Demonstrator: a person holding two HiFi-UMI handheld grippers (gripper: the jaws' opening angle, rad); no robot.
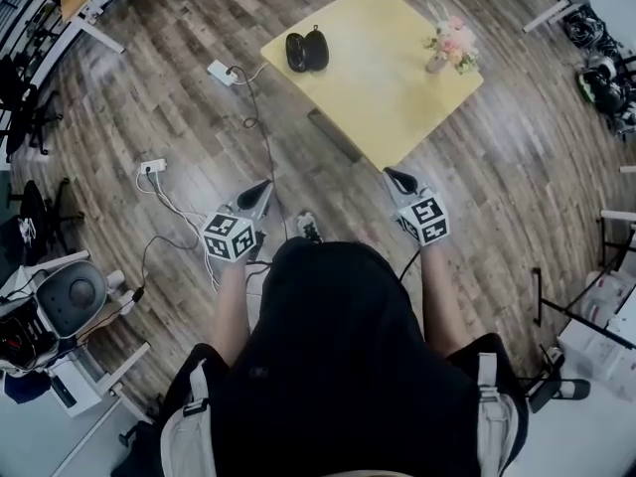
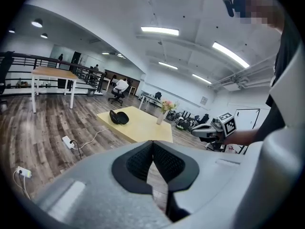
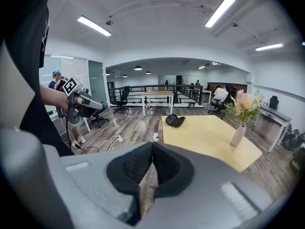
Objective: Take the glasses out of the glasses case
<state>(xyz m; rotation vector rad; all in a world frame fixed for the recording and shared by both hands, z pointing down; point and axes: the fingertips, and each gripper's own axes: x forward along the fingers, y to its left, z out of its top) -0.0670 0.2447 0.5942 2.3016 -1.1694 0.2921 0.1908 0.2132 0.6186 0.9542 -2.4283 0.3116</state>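
Note:
A black glasses case (image 1: 306, 51) lies near the far left corner of the yellow table (image 1: 388, 87); it looks spread open in two halves, and I cannot make out glasses in it. It also shows small in the left gripper view as the case (image 2: 119, 117) and in the right gripper view as the case (image 3: 175, 120). My left gripper (image 1: 264, 185) (image 2: 152, 143) hangs over the floor, short of the table, its jaws shut and empty. My right gripper (image 1: 393, 175) (image 3: 152, 144) is held near the table's front corner, also shut on nothing.
A vase of flowers (image 1: 447, 48) stands on the table's right side. White power strips (image 1: 221, 73) (image 1: 152, 166) and cables lie on the wood floor to the left. Office chairs (image 1: 70, 296) stand at the left, gear and racks (image 1: 606, 78) at the right.

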